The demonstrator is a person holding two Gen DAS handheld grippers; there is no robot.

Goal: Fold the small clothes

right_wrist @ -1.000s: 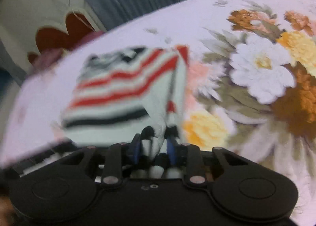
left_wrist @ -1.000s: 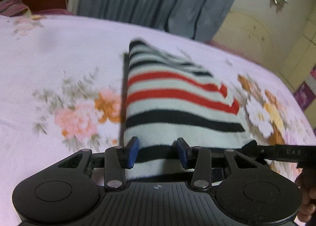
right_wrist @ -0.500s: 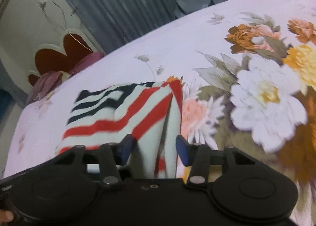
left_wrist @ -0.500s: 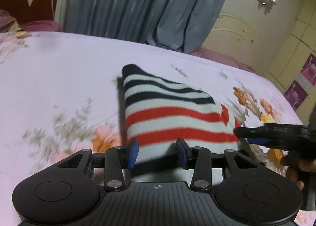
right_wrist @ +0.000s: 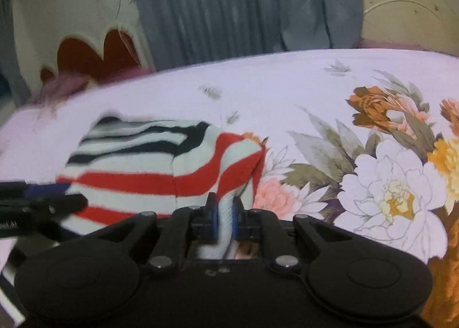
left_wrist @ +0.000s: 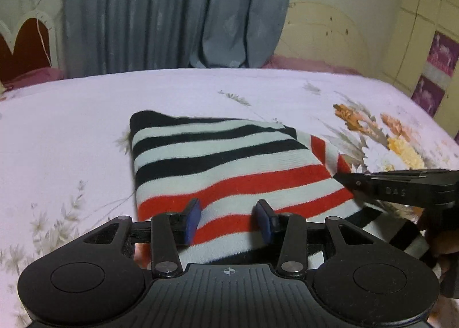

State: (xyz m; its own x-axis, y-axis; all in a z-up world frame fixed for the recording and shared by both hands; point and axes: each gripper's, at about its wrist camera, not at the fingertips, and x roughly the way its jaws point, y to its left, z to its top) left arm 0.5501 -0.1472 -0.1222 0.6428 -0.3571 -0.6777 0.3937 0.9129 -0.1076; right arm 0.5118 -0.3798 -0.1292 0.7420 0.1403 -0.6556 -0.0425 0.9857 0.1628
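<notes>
Setting: bedroom, a bed under a pale lilac floral sheet (left_wrist: 86,127), grey-blue curtain (left_wrist: 172,12) behind, cream scalloped headboard with red panels (right_wrist: 86,52) at the far left corner.

Task item: one small striped knit garment (left_wrist: 229,161), white with black bands at the far end and red bands nearer the cameras. It lies on the sheet near the bed's middle, just left of the large printed flowers. In the left wrist view it forms a compact, roughly rectangular stack with a straight left edge; a second layer shows along the right side, so at least one fold appears to be in place.

Right gripper (right_wrist: 225,213): jaws narrow, pinched on a white ridge of the garment's near right edge; the fabric there is bunched and raised. Left gripper (left_wrist: 228,220): jaws wide apart, pads (left_wrist: 192,220) hovering over the near red stripes, holding nothing that I can see.

Progress, judged: partway to late. The piece is already folded down, but the held right edge is not yet laid flat and the near end, striped black and white, trails past the stack. Remaining: lay or tuck that edge, release, flatten.

Writing: raised letters "DAS" on the side of the right gripper seen in the left view (left_wrist: 396,191). Partial print on the left gripper's side in the right view, not legible. Purple pictures on the wall (left_wrist: 439,69), no readable text.
</notes>
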